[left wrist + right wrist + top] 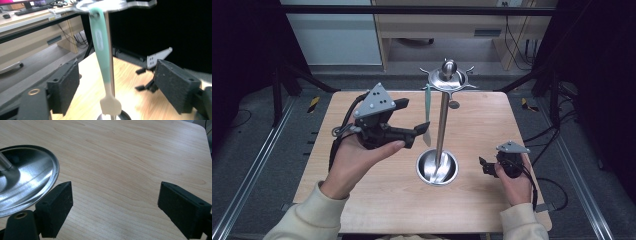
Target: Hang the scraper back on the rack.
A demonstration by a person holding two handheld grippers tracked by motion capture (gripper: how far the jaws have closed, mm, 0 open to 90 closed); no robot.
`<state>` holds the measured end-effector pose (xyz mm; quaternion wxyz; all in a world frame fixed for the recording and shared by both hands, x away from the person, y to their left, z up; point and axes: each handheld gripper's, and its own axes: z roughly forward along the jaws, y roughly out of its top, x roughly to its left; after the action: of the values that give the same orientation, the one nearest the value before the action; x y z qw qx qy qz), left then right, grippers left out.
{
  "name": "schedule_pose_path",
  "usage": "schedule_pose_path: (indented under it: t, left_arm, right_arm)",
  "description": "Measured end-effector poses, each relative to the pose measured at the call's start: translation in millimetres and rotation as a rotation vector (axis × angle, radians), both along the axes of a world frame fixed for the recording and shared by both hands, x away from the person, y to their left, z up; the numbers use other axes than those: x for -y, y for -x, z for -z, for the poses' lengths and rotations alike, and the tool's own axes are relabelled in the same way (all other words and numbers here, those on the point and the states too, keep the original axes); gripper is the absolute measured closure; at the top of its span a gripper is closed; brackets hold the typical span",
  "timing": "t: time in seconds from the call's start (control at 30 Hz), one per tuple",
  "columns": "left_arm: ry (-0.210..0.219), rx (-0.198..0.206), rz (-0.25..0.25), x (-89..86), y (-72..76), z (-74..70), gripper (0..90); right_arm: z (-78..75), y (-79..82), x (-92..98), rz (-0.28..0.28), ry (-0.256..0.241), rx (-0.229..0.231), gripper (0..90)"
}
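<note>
My left tongs [115, 85] gape around the hanging spatula [102, 57]; right tongs [115, 207] idle, open. A skewed squeeze might swing it off the rack [443, 120].

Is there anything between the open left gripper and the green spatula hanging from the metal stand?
Nothing visible does: the spatula hangs in the gap ahead of the left gripper; the stand's pole is just behind it.

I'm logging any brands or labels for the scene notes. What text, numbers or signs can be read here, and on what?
None can be read.
Spatula hanging from the metal stand: a pale oval mark on its green handle, too blurred to read.
Desk in the background, left gripper view: a small yellowish label on its edge, too small to read.
Left claw and right claw: no markings visible.
</note>
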<state>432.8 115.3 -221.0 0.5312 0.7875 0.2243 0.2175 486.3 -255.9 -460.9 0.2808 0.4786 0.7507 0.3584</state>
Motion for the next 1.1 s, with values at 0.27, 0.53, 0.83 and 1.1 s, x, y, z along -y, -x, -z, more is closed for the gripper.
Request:
schedule_pose_path:
  t: [0.27,0.53,0.83,1.1]
  left_arm:
    - [-0.053,-0.007,-0.016,-2.3,12.0,17.2,13.3]
    - [-0.031,-0.003,-0.008,-2.8,26.8,32.1,12.0]
    - [-0.053,0.024,0.003,-6.0,36.9,44.6,6.0]
    - [-0.076,0.027,0.003,-9.8,39.1,64.0,3.4]
  right_arm:
    - [-0.6,0.6,-0.1,0.007,-0.004,-0.003,12.5]
    - [-0.5,0.6,-0.3,0.009,-0.004,-0.005,11.8]
    - [-0.1,0.6,-0.7,0.014,-0.001,-0.010,11.2]
    - [0.1,0.7,-1.8,0.005,0.010,-0.006,11.2]
